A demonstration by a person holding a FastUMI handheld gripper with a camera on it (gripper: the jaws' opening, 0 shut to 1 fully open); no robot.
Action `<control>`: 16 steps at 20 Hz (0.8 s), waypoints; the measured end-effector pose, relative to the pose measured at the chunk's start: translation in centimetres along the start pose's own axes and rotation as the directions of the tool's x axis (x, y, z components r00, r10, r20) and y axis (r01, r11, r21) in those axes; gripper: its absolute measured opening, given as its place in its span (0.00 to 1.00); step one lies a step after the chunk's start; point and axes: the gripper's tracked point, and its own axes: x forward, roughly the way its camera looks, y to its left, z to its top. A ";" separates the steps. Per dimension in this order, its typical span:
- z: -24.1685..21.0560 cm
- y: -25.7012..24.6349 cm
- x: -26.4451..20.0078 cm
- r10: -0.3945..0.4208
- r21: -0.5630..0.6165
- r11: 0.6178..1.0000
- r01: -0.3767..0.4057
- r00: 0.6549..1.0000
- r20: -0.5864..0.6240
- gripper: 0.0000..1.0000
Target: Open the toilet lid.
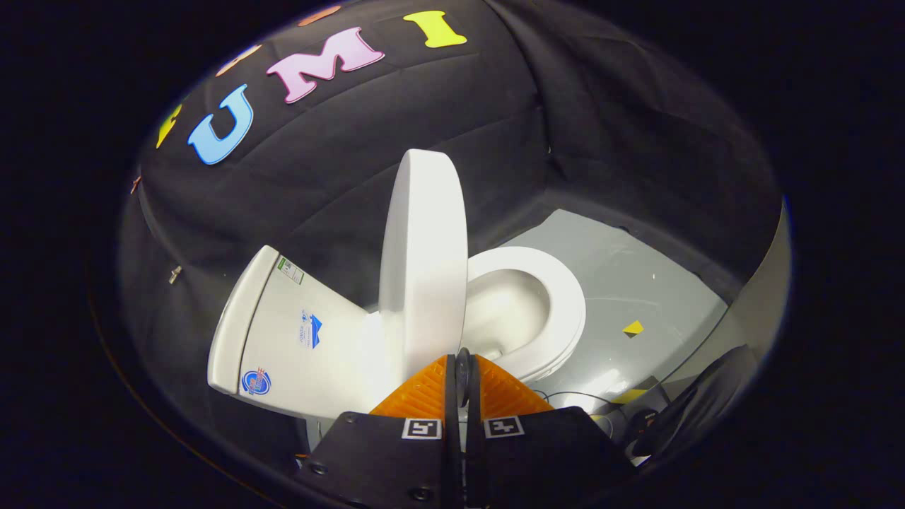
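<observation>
Beyond closed claw (463,367), lid (423,261) upright

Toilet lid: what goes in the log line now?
lid: raised upright | seat: down | gripper: shut, empty, just before lid | tank: beside lid

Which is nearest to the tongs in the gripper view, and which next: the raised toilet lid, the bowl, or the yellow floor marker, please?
From the shut tongs:
1. Toilet lid, upright, just ahead.
2. Bowl, beyond the lid's right side.
3. Yellow floor marker, on the grey floor past the bowl.
</observation>
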 end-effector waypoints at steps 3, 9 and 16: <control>0.2 1.7 -0.7 -0.020 -0.039 0.999 0.021 0.999 0.027 0.07; -0.2 5.5 -2.2 -0.026 -0.131 0.991 0.037 0.996 0.086 0.07; -0.9 9.9 -3.4 -0.024 -0.222 0.974 0.055 0.990 0.139 0.07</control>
